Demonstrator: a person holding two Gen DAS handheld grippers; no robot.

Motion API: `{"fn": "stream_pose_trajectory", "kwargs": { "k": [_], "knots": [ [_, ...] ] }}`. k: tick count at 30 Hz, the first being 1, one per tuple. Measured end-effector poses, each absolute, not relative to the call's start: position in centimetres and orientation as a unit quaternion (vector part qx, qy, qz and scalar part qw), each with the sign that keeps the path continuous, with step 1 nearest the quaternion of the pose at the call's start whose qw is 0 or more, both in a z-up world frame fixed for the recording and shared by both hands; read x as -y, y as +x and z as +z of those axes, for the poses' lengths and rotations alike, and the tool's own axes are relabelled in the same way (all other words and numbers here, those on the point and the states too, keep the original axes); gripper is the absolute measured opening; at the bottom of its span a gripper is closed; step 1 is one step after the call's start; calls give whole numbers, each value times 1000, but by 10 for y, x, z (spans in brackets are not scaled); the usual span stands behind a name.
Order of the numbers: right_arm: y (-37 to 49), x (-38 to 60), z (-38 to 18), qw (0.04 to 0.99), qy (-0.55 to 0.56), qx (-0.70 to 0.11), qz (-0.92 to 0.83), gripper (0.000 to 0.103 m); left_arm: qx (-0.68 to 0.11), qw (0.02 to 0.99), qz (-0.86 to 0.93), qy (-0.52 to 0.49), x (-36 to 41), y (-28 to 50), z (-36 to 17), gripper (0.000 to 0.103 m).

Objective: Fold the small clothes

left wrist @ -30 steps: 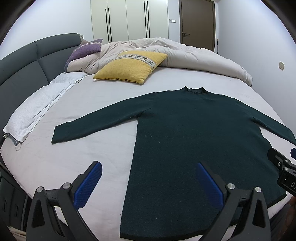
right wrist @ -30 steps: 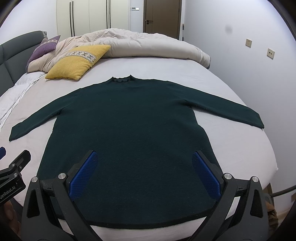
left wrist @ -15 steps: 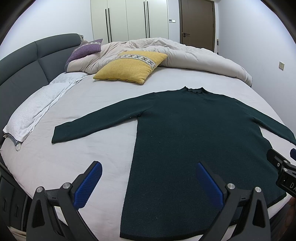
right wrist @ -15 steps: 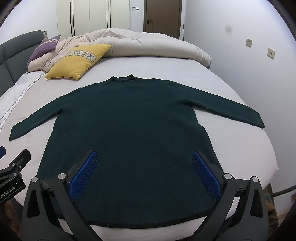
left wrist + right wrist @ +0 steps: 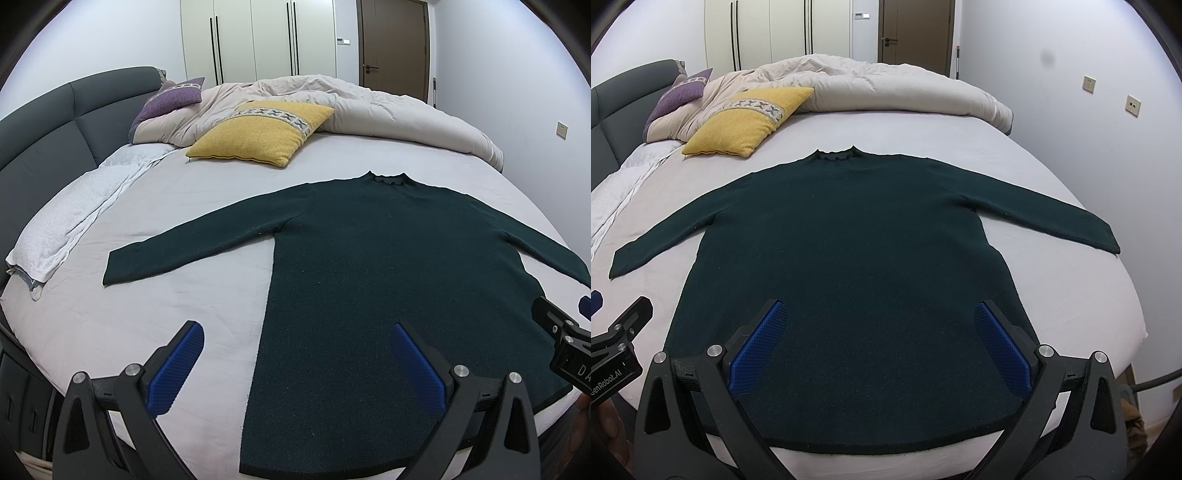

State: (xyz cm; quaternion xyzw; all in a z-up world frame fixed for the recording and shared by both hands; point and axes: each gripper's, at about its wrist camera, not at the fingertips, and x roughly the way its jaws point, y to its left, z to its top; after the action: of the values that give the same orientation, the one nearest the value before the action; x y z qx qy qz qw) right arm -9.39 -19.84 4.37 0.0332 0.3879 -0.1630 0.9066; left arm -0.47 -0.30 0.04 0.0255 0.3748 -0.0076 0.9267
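Right wrist view shows us the dark green knitted long-sleeved sweater (image 5: 849,266) spread flat on the round bed with its pale grey sheet (image 5: 1052,295), sleeves stretched out to both sides, collar away from us, hem at the near edge. Our right tool (image 5: 875,339) hangs above the hem, blue pads spread wide, gripping nothing. From the left wrist, our left tool (image 5: 295,362) is equally wide and empty, straddling the sweater's left side edge. A yellow square cushion (image 5: 258,134) lies beyond the collar.

The left hand-held gripper (image 5: 613,354) reads "enRobot.AI", partly cut off.
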Motion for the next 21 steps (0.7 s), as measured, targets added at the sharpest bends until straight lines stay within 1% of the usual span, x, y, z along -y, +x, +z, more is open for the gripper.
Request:
{"fn": "stream_pose_trajectory", "kwargs": {
  "k": [21],
  "knots": [
    [-96,190,35,906,32,-391,-162,103,-375,927,-7,26,3,-4,0,103]
  ]
}}
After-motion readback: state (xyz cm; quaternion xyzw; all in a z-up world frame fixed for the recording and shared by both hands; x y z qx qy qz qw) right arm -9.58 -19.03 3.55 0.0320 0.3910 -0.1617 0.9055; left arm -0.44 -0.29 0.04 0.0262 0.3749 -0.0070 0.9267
